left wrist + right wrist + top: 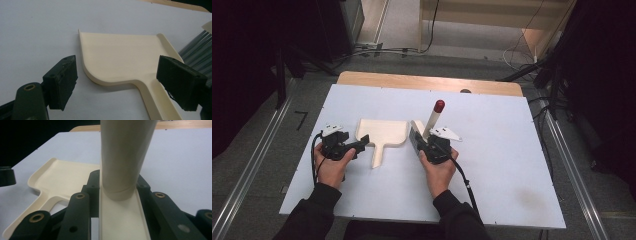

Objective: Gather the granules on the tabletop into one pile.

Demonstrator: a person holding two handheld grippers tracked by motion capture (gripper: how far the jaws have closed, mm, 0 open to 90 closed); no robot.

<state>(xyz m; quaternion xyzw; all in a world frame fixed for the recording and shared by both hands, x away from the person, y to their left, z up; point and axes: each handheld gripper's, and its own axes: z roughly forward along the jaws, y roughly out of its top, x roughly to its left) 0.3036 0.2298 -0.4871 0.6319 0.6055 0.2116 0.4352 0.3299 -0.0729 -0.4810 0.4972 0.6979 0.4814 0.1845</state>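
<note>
A person sits at the near edge of a white rectangular table, dark sleeves reaching in, a black two-jaw gripper in each hand. A cream plastic dustpan lies flat near the middle of the table, its wide tray pointing away and its short handle pointing back toward the person. The left gripper rests just left of that handle, low over the table; in the left gripper view its jaws stand wide apart, one on each side of the dustpan's handle, and touch nothing I can see. Just to the right of the dustpan stands a small cream hand brush, its round handle tilted up and away and ending in a dark red cap. The right gripper is clamped on the base of this brush; in the right gripper view the jaws press against both sides of the cream brush head where the thick handle rises from it. Grey bristles of the brush show beside the dustpan's right wall. A strip of bare wood runs along the table's far edge.
</note>
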